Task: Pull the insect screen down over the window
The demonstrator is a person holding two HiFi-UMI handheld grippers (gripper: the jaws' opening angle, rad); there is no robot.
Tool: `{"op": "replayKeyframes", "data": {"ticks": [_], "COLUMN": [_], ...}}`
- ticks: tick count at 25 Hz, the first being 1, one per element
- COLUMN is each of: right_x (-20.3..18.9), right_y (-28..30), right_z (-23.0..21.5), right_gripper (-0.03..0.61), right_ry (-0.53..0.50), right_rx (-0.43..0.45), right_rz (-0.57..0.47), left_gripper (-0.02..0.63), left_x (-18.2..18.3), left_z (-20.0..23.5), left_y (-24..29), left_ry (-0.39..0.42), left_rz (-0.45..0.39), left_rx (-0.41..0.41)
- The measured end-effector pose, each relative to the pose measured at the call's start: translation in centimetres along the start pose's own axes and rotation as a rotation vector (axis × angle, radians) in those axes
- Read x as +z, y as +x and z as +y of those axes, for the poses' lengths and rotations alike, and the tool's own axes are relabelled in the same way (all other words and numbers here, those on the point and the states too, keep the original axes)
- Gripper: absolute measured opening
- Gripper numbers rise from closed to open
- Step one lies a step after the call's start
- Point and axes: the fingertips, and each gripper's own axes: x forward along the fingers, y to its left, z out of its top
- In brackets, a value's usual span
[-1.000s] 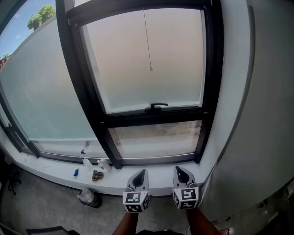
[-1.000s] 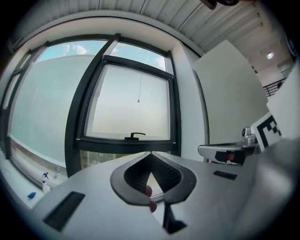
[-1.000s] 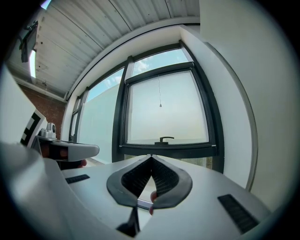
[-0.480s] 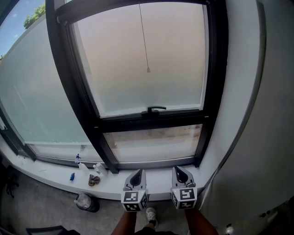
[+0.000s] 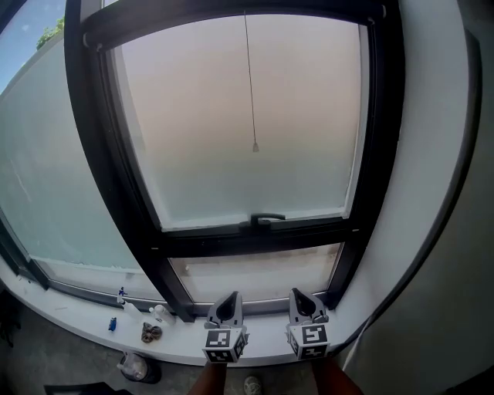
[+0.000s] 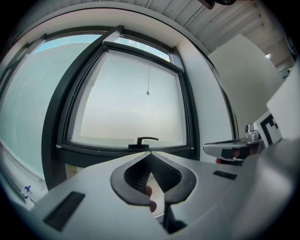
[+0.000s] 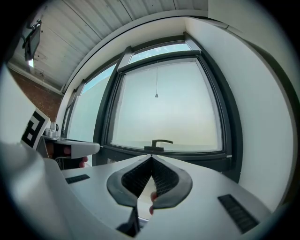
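Tongs check. State of the left tongs [image 6: 150, 153]? (J)
Pressed together, tips meeting, nothing between them. Held level, pointing at the window [image 5: 193, 116]. (R)
And the right tongs [image 7: 151, 157]? (J)
Same: tips pressed together, empty. The two sit side by side, a gap apart, low in the head view, over the white sill [image 5: 93, 333]. (R)
Where's the insect screen? (J)
Can't make out the mesh itself. A thin cord [image 5: 250, 77] hangs from the dark bar [image 5: 231, 14] at the top of the frame. Its small end knob [image 5: 255, 146] hangs mid-pane, well above both tongs and the handle [image 5: 263, 221]. (R)
Handle position? (J)
On the crossbar under the big pane, straight ahead of the tips in both gripper views. Smaller pane [image 5: 255, 276] below it. (R)
Anything else nearby? (J)
Sill, left of the tongs: small bottles [image 5: 158, 312], a blue bit [image 5: 113, 325], a brownish lump [image 5: 148, 332]. Grey wall [image 5: 440, 231] on the right. (R)
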Motion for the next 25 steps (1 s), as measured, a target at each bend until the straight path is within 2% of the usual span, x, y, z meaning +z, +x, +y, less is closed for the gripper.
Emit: {"op": "replayKeyframes", "data": {"ticks": [2, 6, 16, 25], "right_x": [1.1, 1.1, 3.8, 6.5], "right_y": [2.1, 6.4, 14.0, 17.3], "right_z": [0.1, -1.6, -2.2, -3.1], "right_gripper": [0.002, 0.002, 0.002, 0.002], "right_ry": [0.051, -0.047, -0.029, -0.095], "right_rx": [0.001, -0.026, -0.054, -0.043], "right_rz": [-0.013, -0.004, -0.014, -0.048], "left_gripper": [-0.002, -0.002, -0.002, -0.002], "left_x": [0.8, 2.4, 5.2, 9.8], "left_z": [0.9, 2.7, 6.5, 7.5], "left_y": [2.2, 6.0, 12.5, 15.8], "left_ry": [0.022, 0.053, 0.067, 0.145], "left_rz": [-0.026, -0.044, -0.082, -0.191], "left_rx": [-0.013, -0.034, -0.102, -0.142]}}
